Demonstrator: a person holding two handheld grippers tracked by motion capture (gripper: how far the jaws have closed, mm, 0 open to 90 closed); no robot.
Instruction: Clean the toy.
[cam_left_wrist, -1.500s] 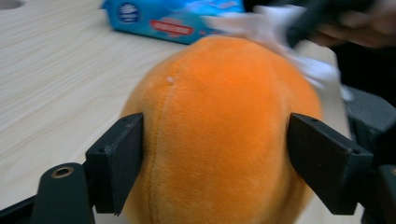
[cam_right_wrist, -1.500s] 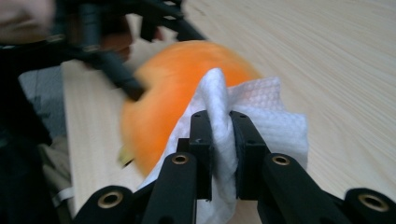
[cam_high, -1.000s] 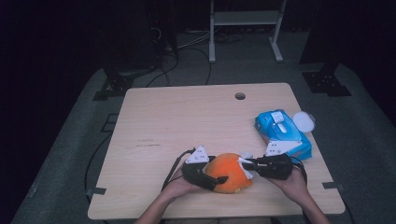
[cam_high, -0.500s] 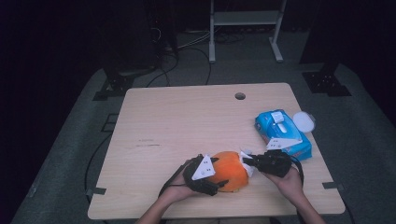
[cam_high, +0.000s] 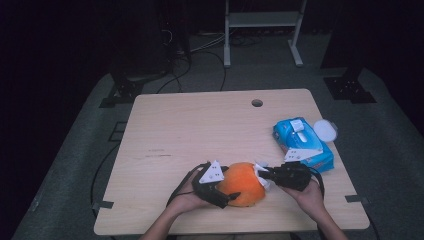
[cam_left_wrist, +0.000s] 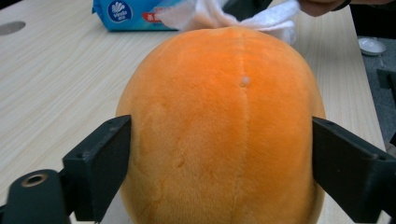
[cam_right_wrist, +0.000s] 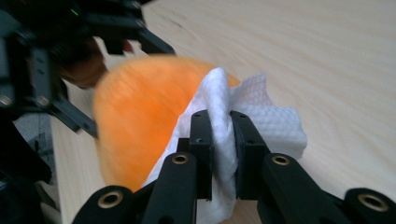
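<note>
High view: an orange plush ball (cam_high: 242, 183) sits near the front edge of the tabletop (cam_high: 200, 130), a little right of its middle. The left gripper (cam_high: 225, 192) meets it from the left, the right gripper (cam_high: 265, 175) from the right, with a white wipe (cam_high: 261, 174) against the plush. A blue wipe pack (cam_high: 302, 144) lies by the right edge, a small white lid (cam_high: 325, 130) just beyond it.

Left gripper view: the jaws have just been opening and now stand wide on either flank of the ball (cam_left_wrist: 224, 126), at most brushing the plush, so the hold looks loose.

Right gripper view: the jaws are clamped on a fold of the wipe (cam_right_wrist: 233, 116), pressed to the blurred ball (cam_right_wrist: 140, 126).

A firm wiping push could roll the ball out of the slack left jaws toward the front edge; the pinched fold might also slip free.
</note>
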